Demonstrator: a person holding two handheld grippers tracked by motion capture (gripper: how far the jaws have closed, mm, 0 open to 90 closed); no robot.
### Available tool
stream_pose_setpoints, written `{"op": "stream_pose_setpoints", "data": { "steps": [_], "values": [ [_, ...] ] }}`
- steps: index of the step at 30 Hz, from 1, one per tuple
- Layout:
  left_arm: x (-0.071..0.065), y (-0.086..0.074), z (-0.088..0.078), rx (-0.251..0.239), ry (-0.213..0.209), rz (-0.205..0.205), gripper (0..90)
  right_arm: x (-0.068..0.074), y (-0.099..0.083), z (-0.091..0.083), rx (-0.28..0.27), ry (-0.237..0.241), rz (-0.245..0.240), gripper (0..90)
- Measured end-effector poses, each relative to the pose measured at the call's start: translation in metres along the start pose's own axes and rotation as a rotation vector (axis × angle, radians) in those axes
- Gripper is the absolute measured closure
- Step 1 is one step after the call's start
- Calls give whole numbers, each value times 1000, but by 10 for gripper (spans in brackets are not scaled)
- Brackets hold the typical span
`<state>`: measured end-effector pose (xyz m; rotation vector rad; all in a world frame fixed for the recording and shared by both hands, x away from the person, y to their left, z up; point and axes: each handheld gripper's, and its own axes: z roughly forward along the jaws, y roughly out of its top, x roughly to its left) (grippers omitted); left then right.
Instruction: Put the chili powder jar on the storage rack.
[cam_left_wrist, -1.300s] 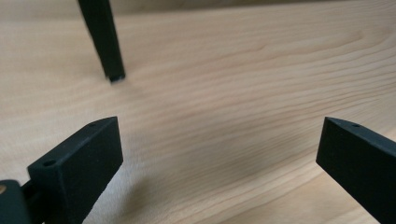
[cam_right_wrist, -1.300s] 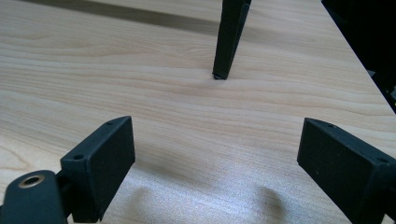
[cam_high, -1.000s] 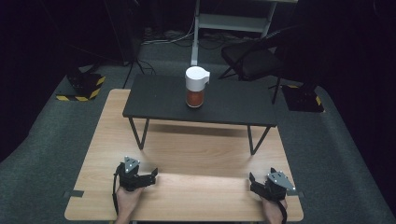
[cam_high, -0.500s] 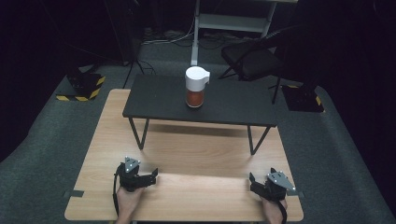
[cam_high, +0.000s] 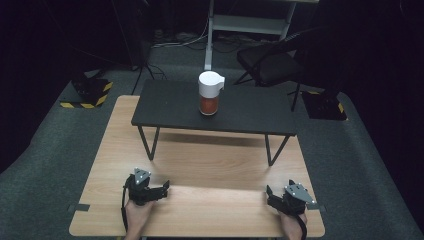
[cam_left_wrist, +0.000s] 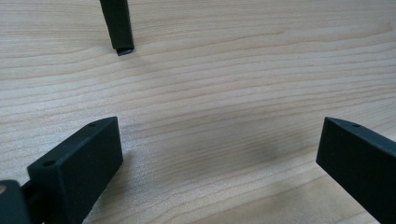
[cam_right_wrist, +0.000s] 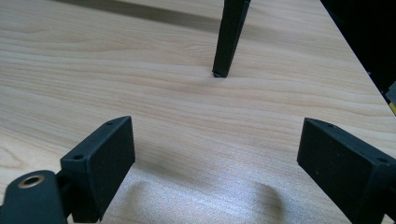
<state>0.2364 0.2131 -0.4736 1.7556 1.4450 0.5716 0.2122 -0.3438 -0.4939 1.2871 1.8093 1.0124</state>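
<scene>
Nothing started yet, by the look: left gripper (cam_high: 150, 191) & right gripper (cam_high: 286, 198) rest on wooden table (cam_high: 210, 160), jaws wide apart w/ nothing between, jar (cam_high: 209, 93) untouched on black stand (cam_high: 250, 107).

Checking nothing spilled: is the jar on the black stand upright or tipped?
Upright. The jar stands on its base on the black stand, white lid on top, reddish contents below.
</scene>
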Motion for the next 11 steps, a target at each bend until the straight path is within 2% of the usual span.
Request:
{"op": "stream_pose_setpoints", "data": {
  "steps": [9,11],
  "values": [
    [0,0,0,2,-6,5,6,1,1,0,6,0,-4,106],
    [-2,2,0,13,5,12,6,0,0,0,2,-1,1,106]
  ]
}}
